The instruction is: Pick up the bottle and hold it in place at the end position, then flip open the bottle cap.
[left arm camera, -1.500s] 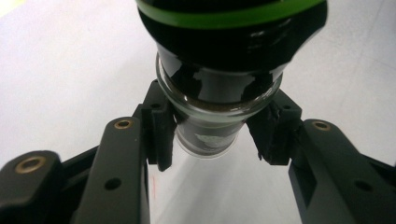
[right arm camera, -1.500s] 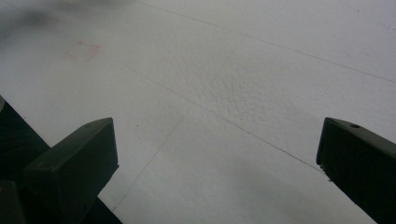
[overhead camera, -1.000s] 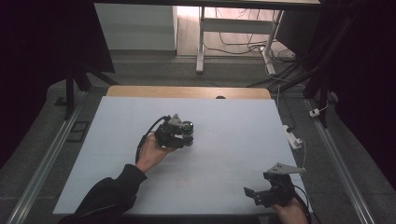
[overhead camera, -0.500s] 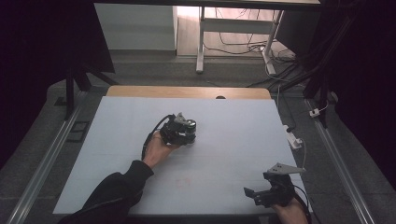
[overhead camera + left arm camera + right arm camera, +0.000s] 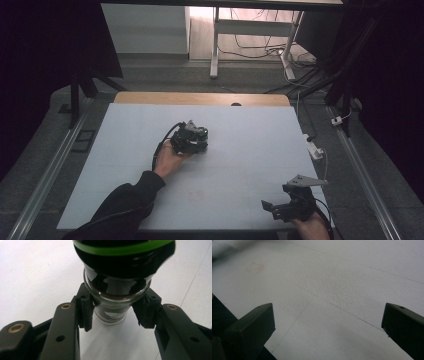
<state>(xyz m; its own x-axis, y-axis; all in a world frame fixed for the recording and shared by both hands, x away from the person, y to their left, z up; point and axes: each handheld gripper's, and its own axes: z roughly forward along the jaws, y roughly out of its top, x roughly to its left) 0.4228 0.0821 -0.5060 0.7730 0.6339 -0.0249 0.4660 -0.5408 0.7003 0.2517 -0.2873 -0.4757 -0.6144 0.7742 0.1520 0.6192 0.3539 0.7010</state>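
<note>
Dim room, cables on the floor out back, and a big pale table (image 5: 240, 130) that's bare apart from your two tools. Your left gripper (image 5: 113, 315) has its jaws closed in around the narrow neck of a dark glass jar (image 5: 117, 277) with a green band, pads on either side just under the wider shoulder. From above, that gripper and jar sit near the middle of the table (image 5: 192, 140), jar base looking like it's down on the surface or nearly so, can't tell which. Your right gripper (image 5: 287, 205) is parked at the near right corner, jaws spread wide with nothing between them, just pointing across white tabletop.

About the jar: it's glass, so I'd guess stiff, smooth and slippery, with a bit of heft and breakable if it drops. The neck looks like the right place to hold, since that shoulder gives the pads a ledge to catch on if it slips. Squeeze firmly but don't crank it, and keep it level while you move.
</note>
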